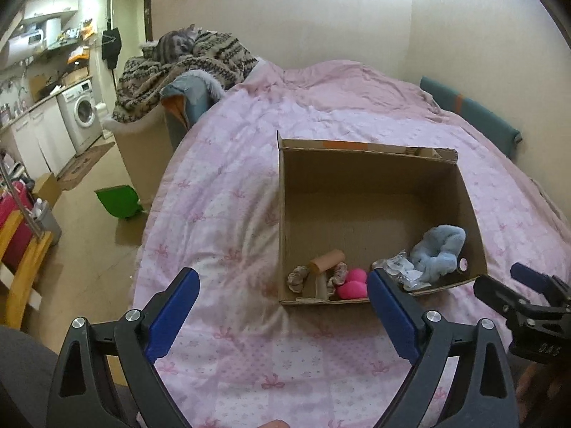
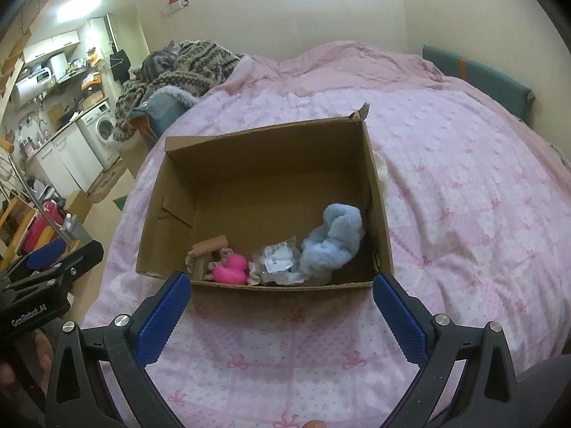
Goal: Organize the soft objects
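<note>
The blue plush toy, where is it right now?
The blue plush toy lies inside the cardboard box, near its right wall, beside the clear plastic packet.

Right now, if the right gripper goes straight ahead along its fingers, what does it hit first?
Probably the near wall of the cardboard box, centred between the open fingers of the right gripper. Any higher and it clears into the pink toy; depth unclear.

Soft toys in box on bed

We see a bed under a pink bow-patterned quilt; an open brown cardboard box rests mid-frame on it.
</note>
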